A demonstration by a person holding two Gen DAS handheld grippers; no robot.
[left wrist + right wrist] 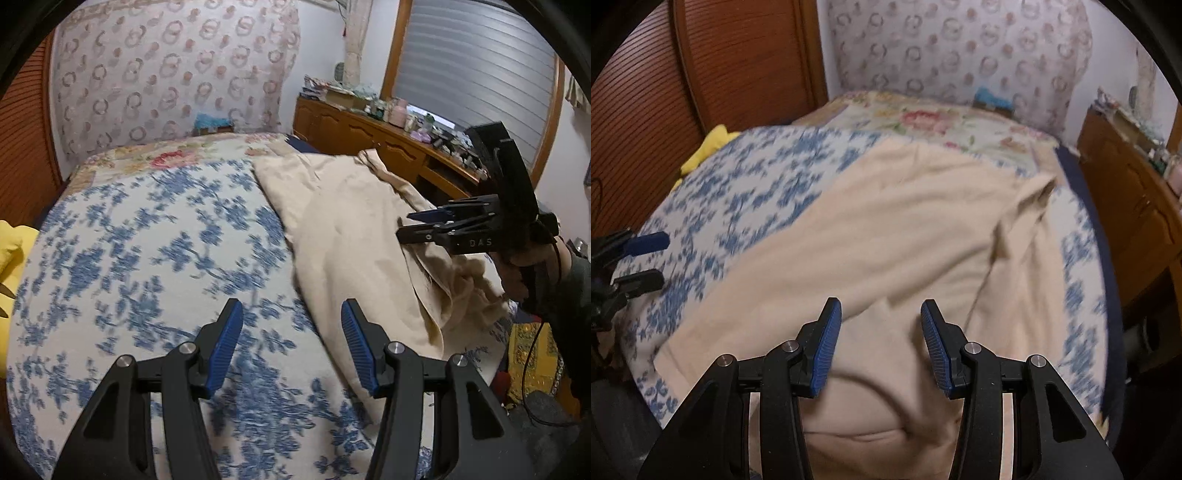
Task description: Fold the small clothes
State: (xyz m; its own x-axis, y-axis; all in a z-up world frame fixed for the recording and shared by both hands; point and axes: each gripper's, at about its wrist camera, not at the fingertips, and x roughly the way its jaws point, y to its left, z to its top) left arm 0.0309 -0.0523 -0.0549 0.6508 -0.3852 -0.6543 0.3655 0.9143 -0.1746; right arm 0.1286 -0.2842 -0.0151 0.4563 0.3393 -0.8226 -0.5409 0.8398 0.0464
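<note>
A cream garment [351,229] lies spread along the right side of the bed, rumpled at its near right end. My left gripper [291,304] hangs open over the blue floral bedspread [147,258], just left of the garment's edge, with nothing between its blue pads. My right gripper [881,302] is open right above the garment [886,229], and its pads press on nothing. From the left wrist it shows side-on as the right gripper [404,226], held by a hand [517,266] over the bunched end. The left gripper [665,259] shows at the left edge of the right wrist view.
A yellow cloth [709,147] lies at the bed's far left edge, also seen as the yellow cloth [11,251]. A cluttered wooden dresser [388,140] stands right of the bed. Slatted wooden doors [720,55] are on the left, and a patterned drape [166,74] hangs at the bed's far end.
</note>
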